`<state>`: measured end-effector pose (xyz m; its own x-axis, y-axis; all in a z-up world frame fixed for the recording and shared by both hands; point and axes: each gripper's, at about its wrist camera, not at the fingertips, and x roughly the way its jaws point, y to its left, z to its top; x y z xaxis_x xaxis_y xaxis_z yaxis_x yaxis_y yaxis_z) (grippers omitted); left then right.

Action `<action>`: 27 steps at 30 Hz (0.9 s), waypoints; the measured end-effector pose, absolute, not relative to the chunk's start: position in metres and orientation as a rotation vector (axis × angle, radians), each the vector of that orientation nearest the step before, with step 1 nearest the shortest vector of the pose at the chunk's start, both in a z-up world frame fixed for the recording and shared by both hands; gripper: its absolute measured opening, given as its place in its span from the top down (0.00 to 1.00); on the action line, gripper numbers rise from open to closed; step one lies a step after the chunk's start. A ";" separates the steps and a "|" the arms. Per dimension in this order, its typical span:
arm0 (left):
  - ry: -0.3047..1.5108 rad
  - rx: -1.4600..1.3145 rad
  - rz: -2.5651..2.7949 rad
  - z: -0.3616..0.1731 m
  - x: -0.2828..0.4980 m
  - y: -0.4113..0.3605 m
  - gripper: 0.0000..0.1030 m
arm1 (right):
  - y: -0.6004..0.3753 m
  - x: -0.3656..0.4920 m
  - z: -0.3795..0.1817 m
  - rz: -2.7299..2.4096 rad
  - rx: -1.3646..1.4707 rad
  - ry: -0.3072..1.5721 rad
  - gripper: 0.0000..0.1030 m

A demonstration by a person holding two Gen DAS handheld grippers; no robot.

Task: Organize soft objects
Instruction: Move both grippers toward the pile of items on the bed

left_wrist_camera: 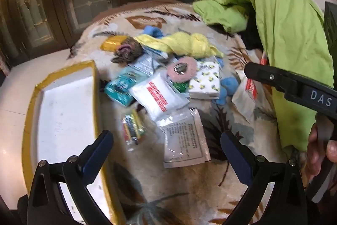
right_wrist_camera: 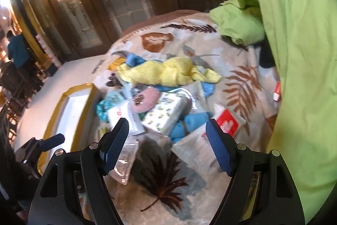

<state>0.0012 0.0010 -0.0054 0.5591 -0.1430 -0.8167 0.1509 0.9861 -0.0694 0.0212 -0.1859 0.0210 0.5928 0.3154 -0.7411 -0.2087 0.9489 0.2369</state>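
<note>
Left hand-held gripper (left_wrist_camera: 166,149) released, empty, at lower frame above leaf-print blanket (left_wrist_camera: 172,187). Right hand-held gripper (right_wrist_camera: 168,144) likewise released. Yellow towel (left_wrist_camera: 181,43) topped packet pile at centre; yellow-rimmed white tray (left_wrist_camera: 63,111) at left.

Bare blanket (right_wrist_camera: 160,178) lies open just ahead of both tongs. Packet pile (left_wrist_camera: 160,96) blocks the middle; yellow towel (left_wrist_camera: 185,43) lies across its far side. White tray (left_wrist_camera: 63,111) bounds left, green cloth (left_wrist_camera: 294,56) right.
</note>
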 end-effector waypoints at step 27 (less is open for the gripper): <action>1.142 -0.107 -0.140 -0.059 0.030 -0.020 0.01 | -0.174 0.048 0.005 0.302 0.063 0.958 0.26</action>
